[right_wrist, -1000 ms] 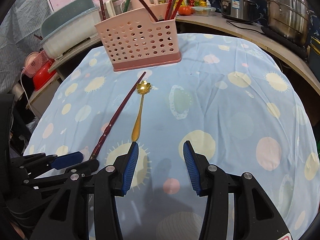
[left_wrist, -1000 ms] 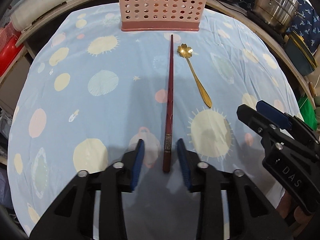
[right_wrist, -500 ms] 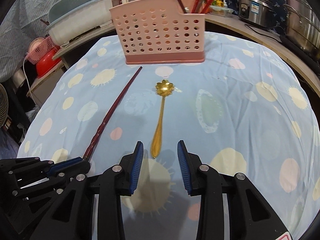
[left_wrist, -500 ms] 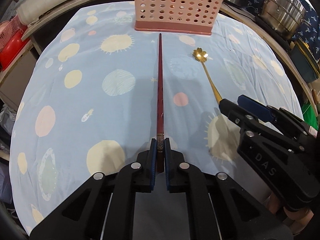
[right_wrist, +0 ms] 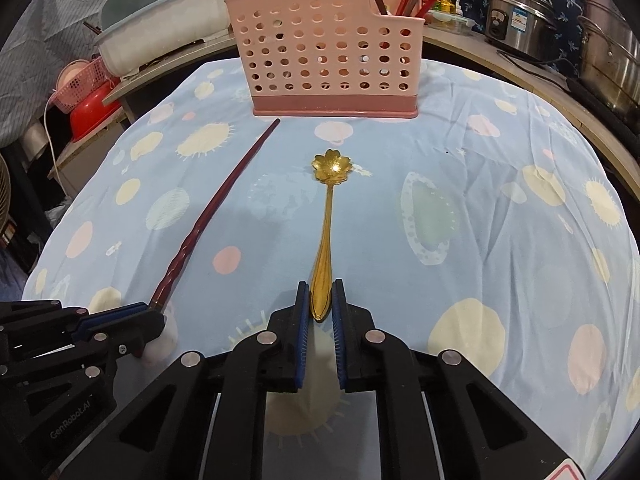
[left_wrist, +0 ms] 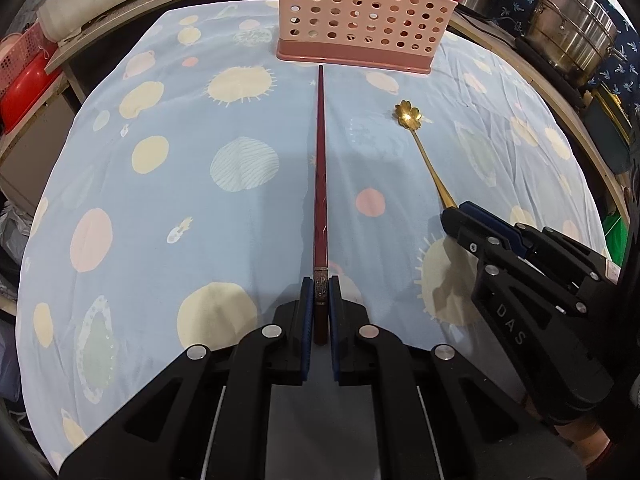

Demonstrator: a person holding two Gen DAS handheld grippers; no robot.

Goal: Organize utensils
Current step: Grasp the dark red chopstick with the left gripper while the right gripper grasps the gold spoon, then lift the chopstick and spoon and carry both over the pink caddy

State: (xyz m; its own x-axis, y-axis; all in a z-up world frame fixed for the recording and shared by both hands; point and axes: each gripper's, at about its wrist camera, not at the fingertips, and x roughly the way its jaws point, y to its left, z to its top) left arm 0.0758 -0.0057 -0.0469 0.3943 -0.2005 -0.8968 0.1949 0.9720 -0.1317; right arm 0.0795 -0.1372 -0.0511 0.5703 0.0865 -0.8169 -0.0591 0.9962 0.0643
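Chopstick (left_wrist: 320,216) first — left gripper (left_wrist: 320,308) went from straddling its thick end to clamped on it; it lies on the tablecloth (left_wrist: 168,208), tip just short of the pink caddy (left_wrist: 360,12). Right gripper (right_wrist: 321,312) has just been closing on the gold spoon (right_wrist: 326,236) handle — pads prob. touching. Both ready to lift, I'd say.

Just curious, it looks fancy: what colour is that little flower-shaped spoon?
Shiny gold all over; the spoon shows best in the right wrist view.
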